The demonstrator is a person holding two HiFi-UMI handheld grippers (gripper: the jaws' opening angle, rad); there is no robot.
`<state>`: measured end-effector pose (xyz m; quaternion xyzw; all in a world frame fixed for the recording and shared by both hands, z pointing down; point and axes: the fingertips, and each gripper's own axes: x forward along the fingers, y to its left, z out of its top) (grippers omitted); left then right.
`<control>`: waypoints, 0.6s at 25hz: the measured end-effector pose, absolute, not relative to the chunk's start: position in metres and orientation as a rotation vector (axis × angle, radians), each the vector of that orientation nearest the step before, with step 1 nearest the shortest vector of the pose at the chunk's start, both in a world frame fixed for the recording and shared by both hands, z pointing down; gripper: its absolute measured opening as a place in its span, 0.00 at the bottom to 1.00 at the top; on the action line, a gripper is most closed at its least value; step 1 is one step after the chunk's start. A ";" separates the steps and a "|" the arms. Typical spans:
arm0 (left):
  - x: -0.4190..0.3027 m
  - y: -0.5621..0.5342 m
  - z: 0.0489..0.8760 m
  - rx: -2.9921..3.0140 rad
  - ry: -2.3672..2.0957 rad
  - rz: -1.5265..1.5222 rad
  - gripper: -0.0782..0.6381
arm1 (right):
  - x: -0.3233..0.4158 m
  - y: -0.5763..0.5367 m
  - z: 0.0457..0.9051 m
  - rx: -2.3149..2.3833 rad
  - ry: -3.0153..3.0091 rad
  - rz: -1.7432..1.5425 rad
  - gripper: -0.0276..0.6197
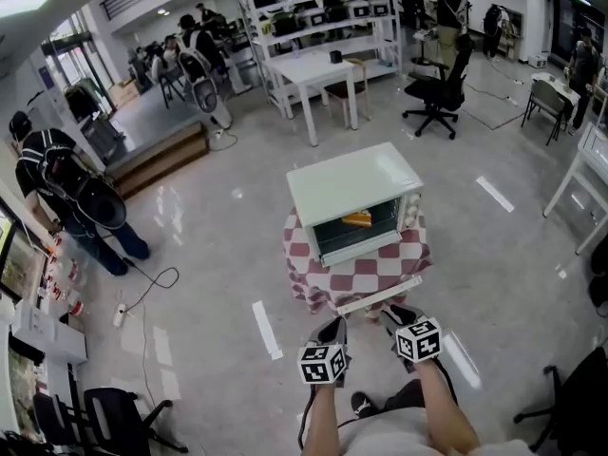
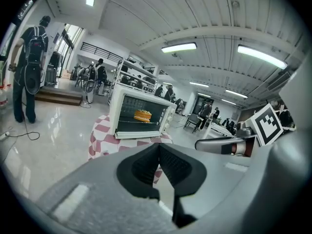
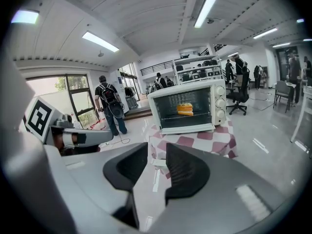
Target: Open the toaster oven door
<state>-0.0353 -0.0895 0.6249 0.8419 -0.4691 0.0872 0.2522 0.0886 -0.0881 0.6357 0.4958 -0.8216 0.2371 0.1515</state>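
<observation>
Head view: we hold the left tongs (image 2: 159, 149) pressed together and the right tongs (image 3: 156, 152) spread, near the toaster oven (image 1: 353, 193) on its checkered tabletop (image 1: 309, 272).

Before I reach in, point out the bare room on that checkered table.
Bare: the checkered cloth strip between the toaster oven door and the table's near edge. Elsewhere the oven fills the top, leaving narrow margins at its sides.
</observation>
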 end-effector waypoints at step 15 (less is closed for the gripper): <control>-0.042 -0.081 0.630 2.266 -1.241 0.274 0.12 | 0.077 -0.093 0.636 1.425 -2.408 0.659 0.16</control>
